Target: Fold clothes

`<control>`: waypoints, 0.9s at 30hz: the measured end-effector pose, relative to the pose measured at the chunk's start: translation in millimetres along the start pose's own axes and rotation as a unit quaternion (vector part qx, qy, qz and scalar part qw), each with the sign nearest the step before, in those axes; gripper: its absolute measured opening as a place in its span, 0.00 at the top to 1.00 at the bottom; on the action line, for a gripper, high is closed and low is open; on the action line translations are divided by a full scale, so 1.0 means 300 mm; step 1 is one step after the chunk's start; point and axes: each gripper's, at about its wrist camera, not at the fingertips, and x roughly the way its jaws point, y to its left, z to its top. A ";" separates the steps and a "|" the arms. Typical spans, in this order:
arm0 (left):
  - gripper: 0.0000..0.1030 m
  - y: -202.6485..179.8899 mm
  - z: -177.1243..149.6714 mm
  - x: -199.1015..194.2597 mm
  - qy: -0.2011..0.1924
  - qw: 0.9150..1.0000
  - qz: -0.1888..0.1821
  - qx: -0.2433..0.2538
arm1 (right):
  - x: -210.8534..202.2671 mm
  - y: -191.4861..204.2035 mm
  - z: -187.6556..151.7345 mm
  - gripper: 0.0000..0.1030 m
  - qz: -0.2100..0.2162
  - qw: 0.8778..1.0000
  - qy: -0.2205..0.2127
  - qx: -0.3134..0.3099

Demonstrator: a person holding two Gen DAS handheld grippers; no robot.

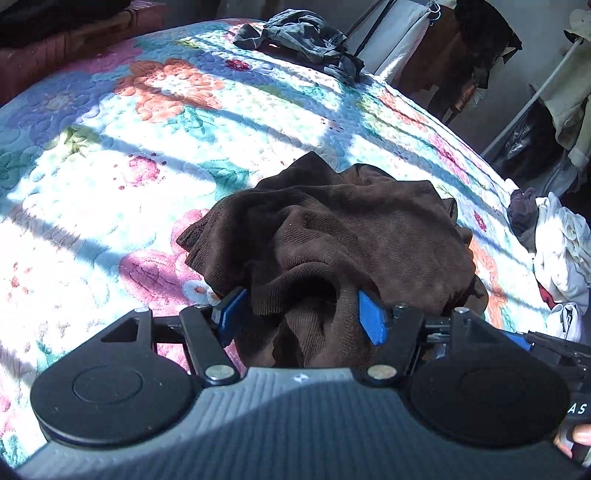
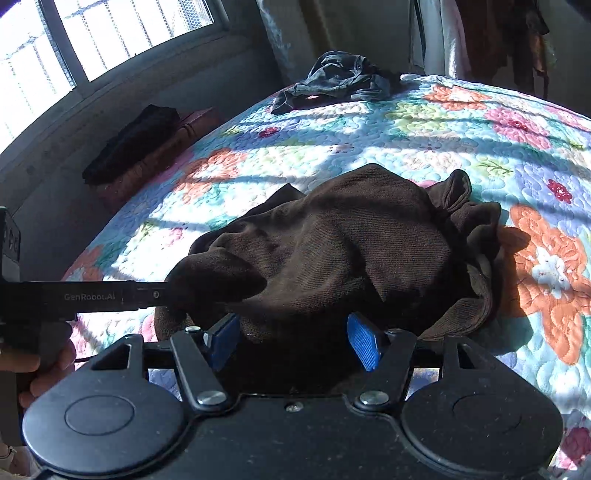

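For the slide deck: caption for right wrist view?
Open right gripper straddling a crumpled brown garment on a floral quilt.

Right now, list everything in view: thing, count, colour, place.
brown garment: one, dark brown, crumpled on the bed in front of both grippers
quilt: one, floral pastel, covering the bed
grey garment: one, grey-blue, heaped at the far edge of the bed
white clothes: a pile, white, at the bed's right edge
black cloth: one, black, on a reddish ledge beside the bed
hanging clothes: several, brown and dark, beyond the bed
window: one, bright, upper left
left hand-held gripper: open, around brown fabric
right hand-held gripper: open, at the garment's near edge
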 end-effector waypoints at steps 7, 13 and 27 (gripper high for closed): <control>0.28 0.000 0.027 -0.012 -0.030 0.999 -0.001 -0.038 | -0.025 0.114 -0.058 0.32 0.005 0.998 0.036 -0.044; 0.20 -0.016 0.034 0.092 -0.037 0.997 -0.007 -0.064 | -0.071 0.095 -0.073 0.32 -0.046 0.998 0.006 -0.041; 0.88 -0.070 -0.094 -0.021 -0.065 0.992 -0.104 -0.010 | -0.118 0.056 -0.093 0.32 -0.085 0.996 -0.024 0.006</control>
